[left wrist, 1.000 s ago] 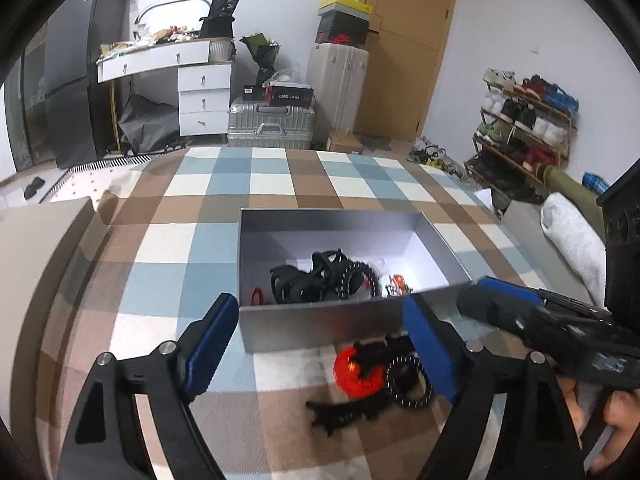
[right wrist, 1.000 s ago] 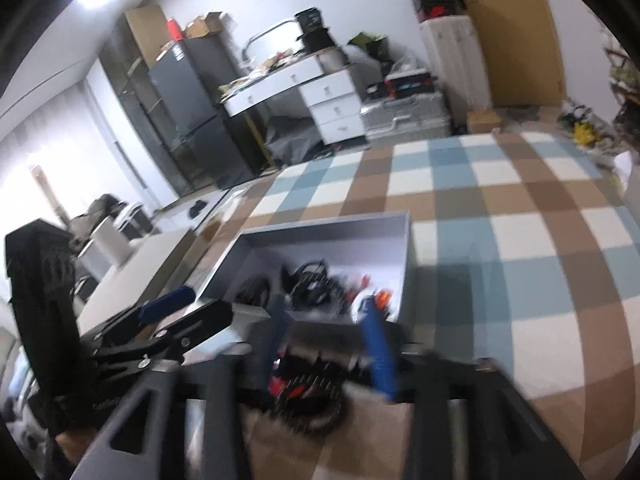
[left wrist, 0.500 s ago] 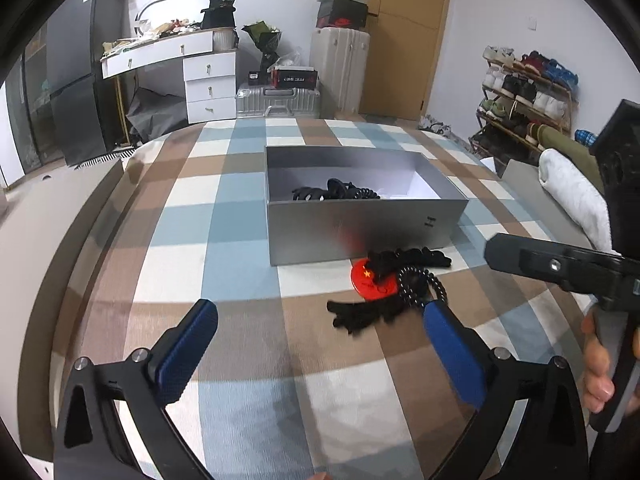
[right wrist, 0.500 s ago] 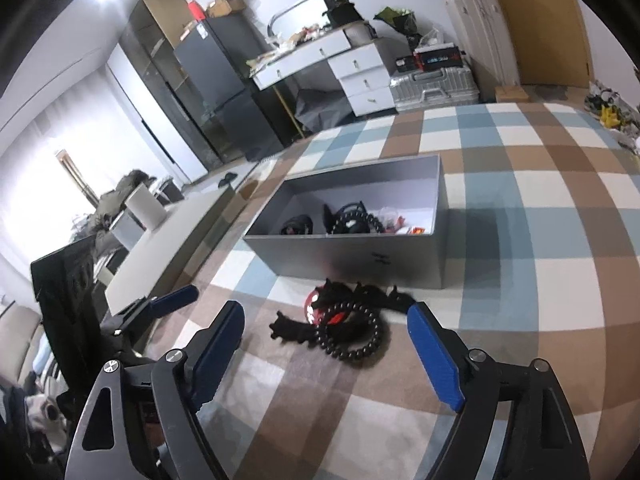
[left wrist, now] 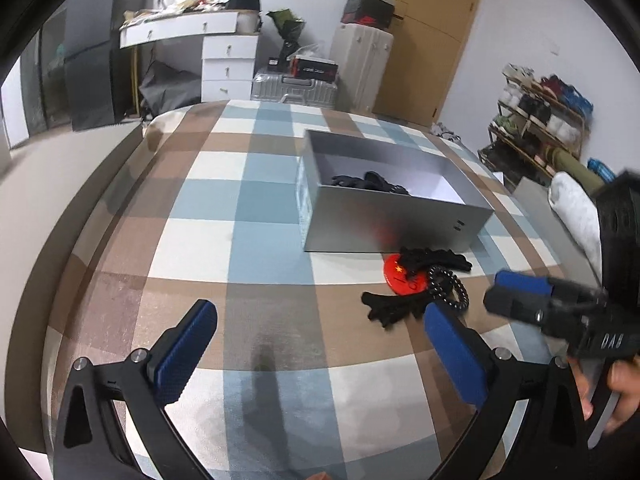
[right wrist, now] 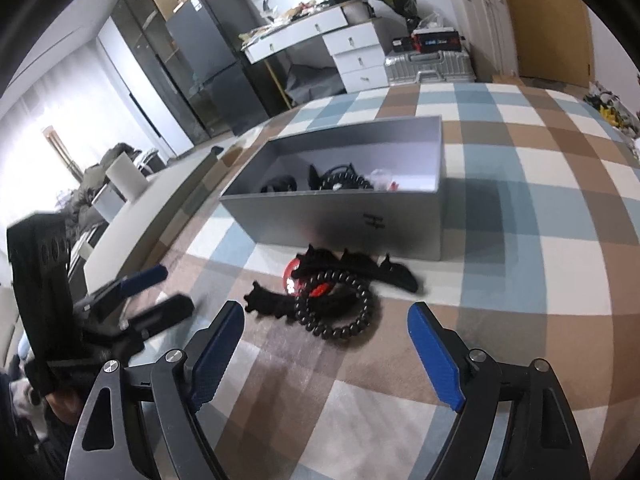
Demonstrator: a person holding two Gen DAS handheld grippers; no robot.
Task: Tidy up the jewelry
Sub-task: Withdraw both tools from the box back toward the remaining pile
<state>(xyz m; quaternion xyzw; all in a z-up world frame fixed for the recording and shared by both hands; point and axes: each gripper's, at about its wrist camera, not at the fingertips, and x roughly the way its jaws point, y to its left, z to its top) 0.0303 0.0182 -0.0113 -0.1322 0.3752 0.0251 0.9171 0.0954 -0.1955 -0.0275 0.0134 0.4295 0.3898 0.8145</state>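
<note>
lining up on the loose pile: black bead bracelet [right wrist: 335, 307], red disc [right wrist: 298, 282] and black hair clips [right wrist: 352, 268] lie on the checked bedspread [right wrist: 540, 208], just in front of the grey box's [right wrist: 348, 220] near wall, outside it. right gripper [right wrist: 326, 354] spread wide, nothing between the jaws, and the bracelet sits dead ahead, close. left gripper [left wrist: 320, 354] also spread and empty; the pile lies off its right finger [left wrist: 456, 356], so it's off-axis. right hand looks like the better pick. the long clip [right wrist: 276, 302] runs crosswise to the right jaws.
</note>
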